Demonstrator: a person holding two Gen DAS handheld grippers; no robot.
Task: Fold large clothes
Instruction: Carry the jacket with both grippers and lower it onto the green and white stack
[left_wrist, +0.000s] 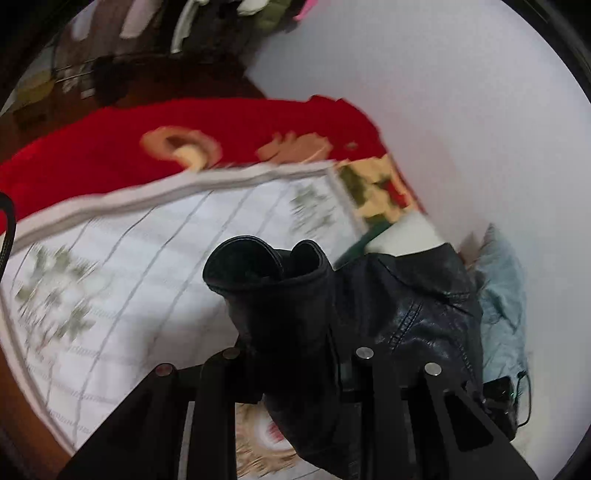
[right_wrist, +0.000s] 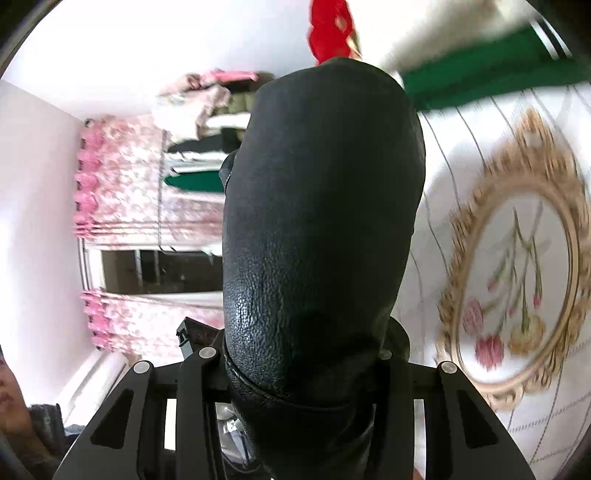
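Note:
A black leather jacket (left_wrist: 413, 306) is held up over a bed. My left gripper (left_wrist: 295, 354) is shut on one sleeve near its open cuff (left_wrist: 258, 262), which sticks up past the fingers. The jacket body hangs to the right. In the right wrist view, my right gripper (right_wrist: 295, 354) is shut on another bulging part of the black leather jacket (right_wrist: 321, 206), which fills the middle of the view and hides the fingertips.
A white quilted bedspread (left_wrist: 147, 266) with green flower prints and a gold-framed floral medallion (right_wrist: 517, 266) lies below. A red blanket (left_wrist: 229, 125) is beyond it. A light blue cloth (left_wrist: 502, 280) lies right. Pink floral curtains (right_wrist: 122, 192) and a window are left.

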